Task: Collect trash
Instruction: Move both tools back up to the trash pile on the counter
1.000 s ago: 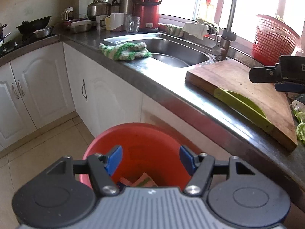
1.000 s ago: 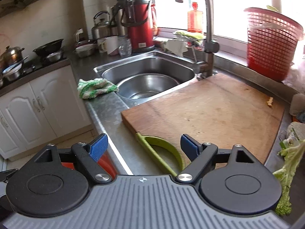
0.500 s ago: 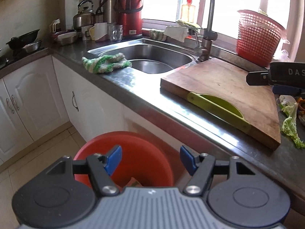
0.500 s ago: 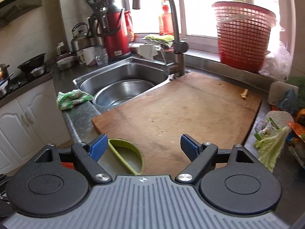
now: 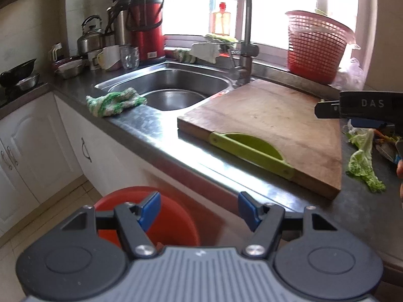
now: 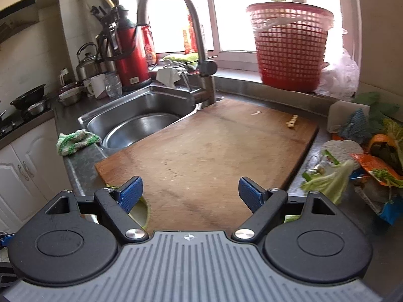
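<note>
A red bucket (image 5: 171, 224) stands on the floor below the counter edge, and my left gripper (image 5: 199, 210) hangs open and empty just above its rim. Over the near part of the wooden cutting board (image 6: 214, 151) my right gripper (image 6: 190, 192) is open with nothing between its fingers. To its right on the dark counter lies a heap of trash: a limp cabbage leaf (image 6: 330, 181), an orange wrapper (image 6: 375, 166) and crumpled white paper (image 6: 342, 148). The leaf (image 5: 362, 156) also shows in the left wrist view, under the right gripper's black body (image 5: 365, 108).
A steel sink (image 6: 141, 123) with a tall tap (image 6: 201, 58) sits left of the board, a green-white cloth (image 5: 113, 102) on its rim. A red mesh basket (image 6: 289, 45) stands on the windowsill. Red thermos (image 5: 144, 27), kettle and cups crowd the back left. White cabinets below.
Both grippers have swung to the right along the counter. The bucket slid lower left in the left wrist view, and the trash heap came into the right wrist view. Both jaws kept their width.
</note>
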Demonstrator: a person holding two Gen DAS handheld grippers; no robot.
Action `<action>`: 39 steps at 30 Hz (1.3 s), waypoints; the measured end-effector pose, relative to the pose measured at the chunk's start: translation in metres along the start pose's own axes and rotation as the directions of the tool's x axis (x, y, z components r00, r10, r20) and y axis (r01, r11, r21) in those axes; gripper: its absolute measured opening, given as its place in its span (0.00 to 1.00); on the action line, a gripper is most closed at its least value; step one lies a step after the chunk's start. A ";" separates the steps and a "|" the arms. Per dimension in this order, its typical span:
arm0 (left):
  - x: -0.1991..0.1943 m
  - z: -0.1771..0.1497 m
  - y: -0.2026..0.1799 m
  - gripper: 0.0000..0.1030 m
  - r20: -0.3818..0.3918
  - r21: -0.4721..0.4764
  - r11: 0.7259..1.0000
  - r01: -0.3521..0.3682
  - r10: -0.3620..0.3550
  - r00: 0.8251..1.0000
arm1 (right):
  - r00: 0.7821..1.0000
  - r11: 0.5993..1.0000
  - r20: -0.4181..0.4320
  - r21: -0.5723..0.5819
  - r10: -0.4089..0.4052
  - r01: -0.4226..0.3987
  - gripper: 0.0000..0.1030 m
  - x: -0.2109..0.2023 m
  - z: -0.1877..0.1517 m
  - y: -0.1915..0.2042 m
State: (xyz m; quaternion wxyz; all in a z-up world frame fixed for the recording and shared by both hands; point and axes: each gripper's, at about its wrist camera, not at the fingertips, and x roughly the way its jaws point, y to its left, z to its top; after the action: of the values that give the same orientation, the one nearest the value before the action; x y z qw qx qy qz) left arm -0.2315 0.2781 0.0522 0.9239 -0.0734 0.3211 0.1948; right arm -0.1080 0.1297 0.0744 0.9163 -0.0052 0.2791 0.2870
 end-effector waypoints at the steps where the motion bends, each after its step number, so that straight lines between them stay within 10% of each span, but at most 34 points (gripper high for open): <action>1: -0.001 0.000 -0.003 0.65 0.001 0.005 1.000 0.003 -0.003 1.000 | 1.000 1.000 0.002 0.005 -0.004 0.004 1.00 -0.002 -0.001 -0.003; 39: -0.021 0.011 -0.145 0.66 0.023 0.236 0.959 0.159 -0.169 0.985 | 0.969 0.952 0.074 0.219 -0.235 0.214 1.00 -0.066 -0.036 -0.131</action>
State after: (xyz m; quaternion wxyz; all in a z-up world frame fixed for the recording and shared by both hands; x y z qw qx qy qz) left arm -0.1812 0.1417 0.0748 0.9456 0.0138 0.3149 0.0802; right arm -0.1022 -0.0203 0.0585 0.9512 0.0738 0.2597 0.1497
